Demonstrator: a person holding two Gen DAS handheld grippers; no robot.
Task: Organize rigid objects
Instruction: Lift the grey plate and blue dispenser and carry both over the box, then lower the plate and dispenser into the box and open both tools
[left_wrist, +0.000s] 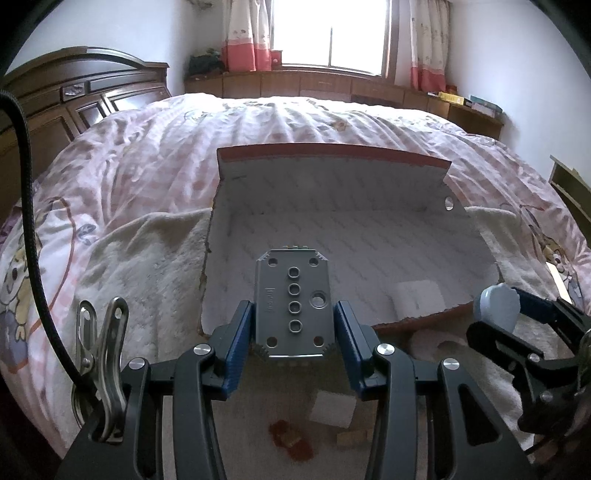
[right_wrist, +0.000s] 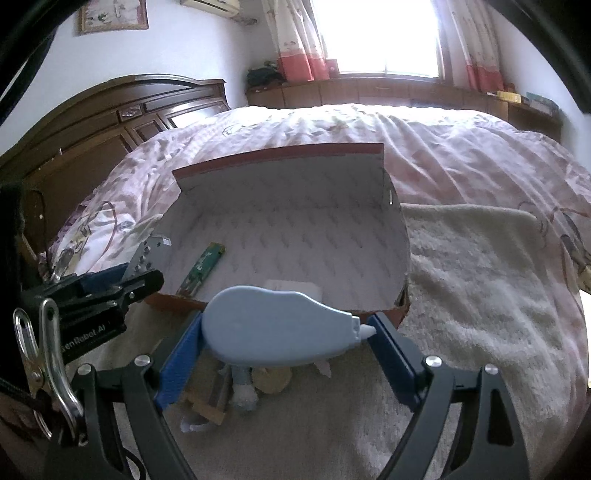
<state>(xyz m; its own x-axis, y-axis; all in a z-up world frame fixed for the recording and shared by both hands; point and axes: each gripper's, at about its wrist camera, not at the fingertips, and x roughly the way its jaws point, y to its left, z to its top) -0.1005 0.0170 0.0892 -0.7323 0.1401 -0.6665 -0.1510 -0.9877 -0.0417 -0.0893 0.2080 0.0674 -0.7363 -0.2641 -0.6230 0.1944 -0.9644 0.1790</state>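
Step in hand: you are carrying two items to the open cardboard box with the red-brown outside and pale patterned lining; I judge this the transport stage, just before the drop.
Left gripper: its blue pads are clamped on the sides of a flat grey metal plate with a row of round holes, which hangs over the near-left part of the box floor.
Right gripper: its jaws stand wide but are closed end to end on a pale blue teardrop-shaped plastic correction-tape dispenser, held just short of the box's near rim, white tip towards the right pad.
Already in the box: a narrow green circuit-board strip leans at the left wall, and a flat white square piece lies near the front edge.
Still outside: a white block, a small red toy-like object and wooden pieces lie on the cream fleece blanket in front of the box.
Next move, left: lower the plate to a bare patch of floor, clear of the green strip, then part the pads.
Next move, right: carry the dispenser forward over the rim, past the white square, before you release.
Watch: the two grippers sit close together; stagger the drops so they do not collide.
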